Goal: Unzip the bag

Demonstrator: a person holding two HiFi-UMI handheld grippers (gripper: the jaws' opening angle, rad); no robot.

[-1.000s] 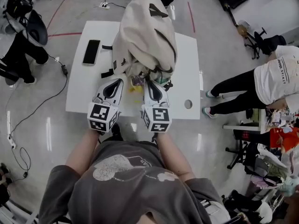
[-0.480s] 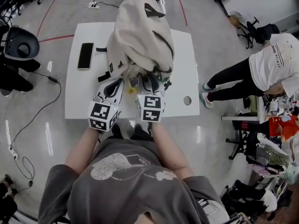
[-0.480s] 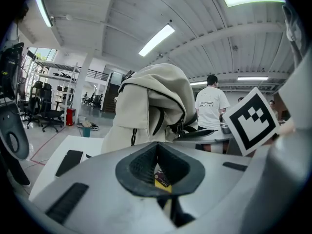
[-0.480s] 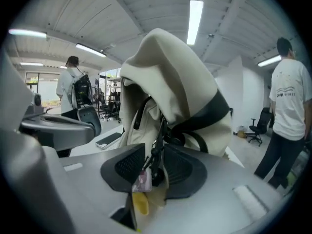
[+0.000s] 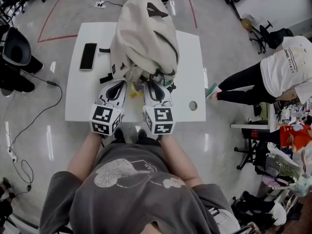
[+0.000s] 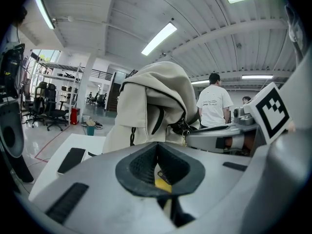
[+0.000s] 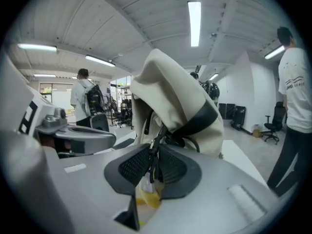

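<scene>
This looks like a big open lab or workshop hall. It has a ribbed metal ceiling (image 6: pixel 122 13) hung with strip lights (image 6: pixel 159 39). The glossy grey floor (image 5: pixel 229 43) is marked with red tape (image 5: pixel 58 37), and a power strip (image 5: pixel 100 4) lies on it. There are office chairs (image 6: pixel 48 107), storage racks (image 6: pixel 57 75), one white counter (image 5: pixel 190 57), and a person (image 5: pixel 285 74) standing nearby.

The head view looks steeply down from above on the white rectangular table (image 5: pixel 80 96) and the cream fabric bag (image 5: pixel 146 33). Each gripper view sits low behind its own jaws, faces almost level, very near this bag; all three views share it.
</scene>
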